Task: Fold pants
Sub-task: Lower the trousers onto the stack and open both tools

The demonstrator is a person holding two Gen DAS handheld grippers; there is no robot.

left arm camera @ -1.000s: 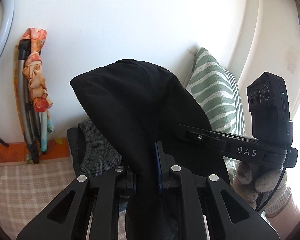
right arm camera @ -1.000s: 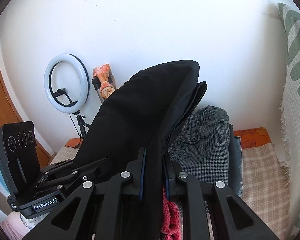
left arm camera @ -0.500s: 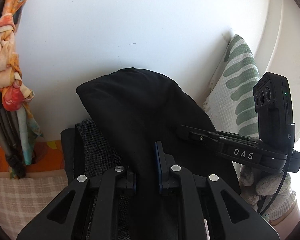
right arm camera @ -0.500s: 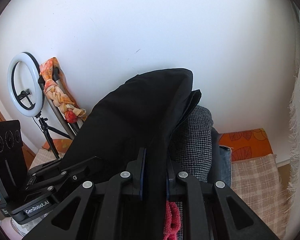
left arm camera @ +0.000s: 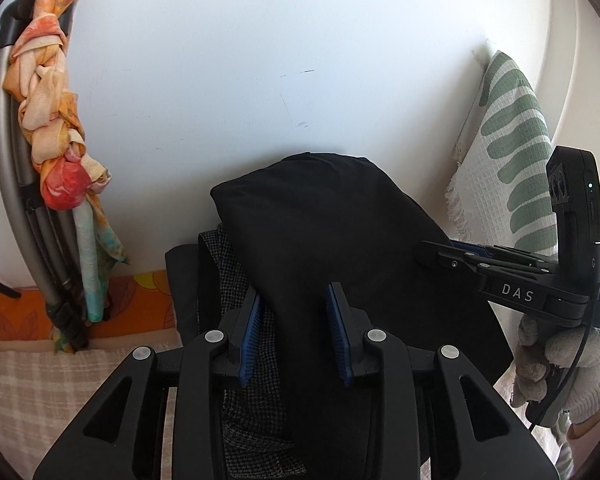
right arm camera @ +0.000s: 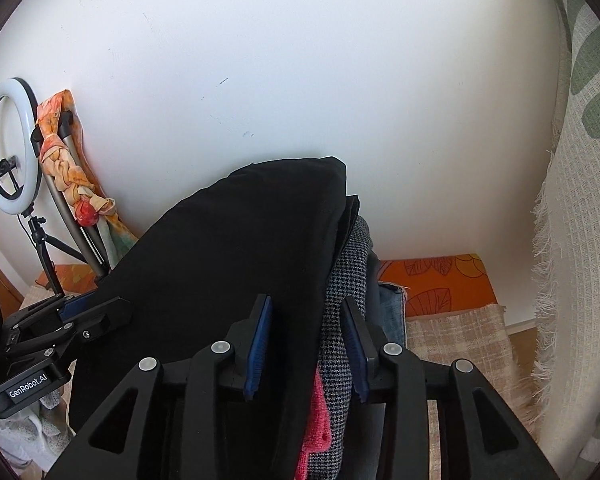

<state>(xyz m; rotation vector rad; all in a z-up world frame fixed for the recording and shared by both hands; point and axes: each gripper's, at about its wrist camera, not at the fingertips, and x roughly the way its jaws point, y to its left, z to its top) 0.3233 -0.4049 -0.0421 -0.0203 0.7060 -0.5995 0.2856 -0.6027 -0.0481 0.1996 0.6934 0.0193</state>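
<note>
The folded black pants (left arm camera: 328,240) lie on top of a pile of folded clothes against the white wall; they also show in the right wrist view (right arm camera: 236,264). My left gripper (left arm camera: 296,328) is open, its blue pads standing either side of the pants' near edge. My right gripper (right arm camera: 306,344) is open too, straddling the edge of the black pants and the grey houndstooth garment (right arm camera: 344,320) beneath. Each gripper shows in the other's view, the right one (left arm camera: 512,280) and the left one (right arm camera: 60,328).
The pile holds a grey houndstooth piece (left arm camera: 236,280), a denim piece (right arm camera: 388,312) and a pink cloth (right arm camera: 316,432). A green-patterned throw (left arm camera: 512,168) hangs at right. A folded stand with an orange scarf (left arm camera: 56,132) and a ring light (right arm camera: 8,148) stand left. Plaid cover (right arm camera: 460,336) lies below.
Both grippers have opened and let go of the black pants, which now rest lower on the pile. Both cameras moved closer to the wall.
</note>
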